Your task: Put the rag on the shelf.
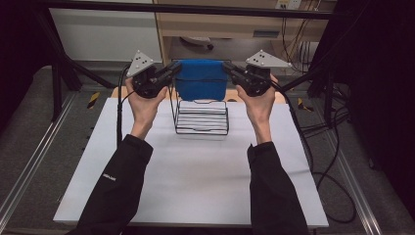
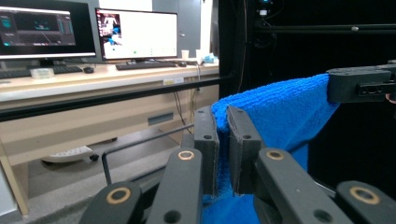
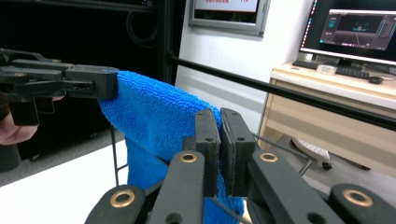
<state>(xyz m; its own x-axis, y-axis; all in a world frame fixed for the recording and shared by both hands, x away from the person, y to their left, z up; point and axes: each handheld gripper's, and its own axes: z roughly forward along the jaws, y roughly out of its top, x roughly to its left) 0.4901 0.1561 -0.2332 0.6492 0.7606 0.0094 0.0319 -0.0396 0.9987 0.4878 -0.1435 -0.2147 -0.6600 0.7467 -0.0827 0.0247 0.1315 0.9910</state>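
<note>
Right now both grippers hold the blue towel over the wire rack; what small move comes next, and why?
Probably lower both hands evenly: the left gripper and right gripper pinch the blue towel by its top corners, stretched above the wire rack, likely not yet draped on it.

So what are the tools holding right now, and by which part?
One blue towel: left tool and right tool each pinch an upper corner.

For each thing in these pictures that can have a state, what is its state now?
blue towel: held up by its two top corners, hanging spread over the back of the wire rack.
wire rack: upright on the white table, nothing in its slots.
left gripper: shut on a towel corner.
right gripper: shut on the other corner.
</note>
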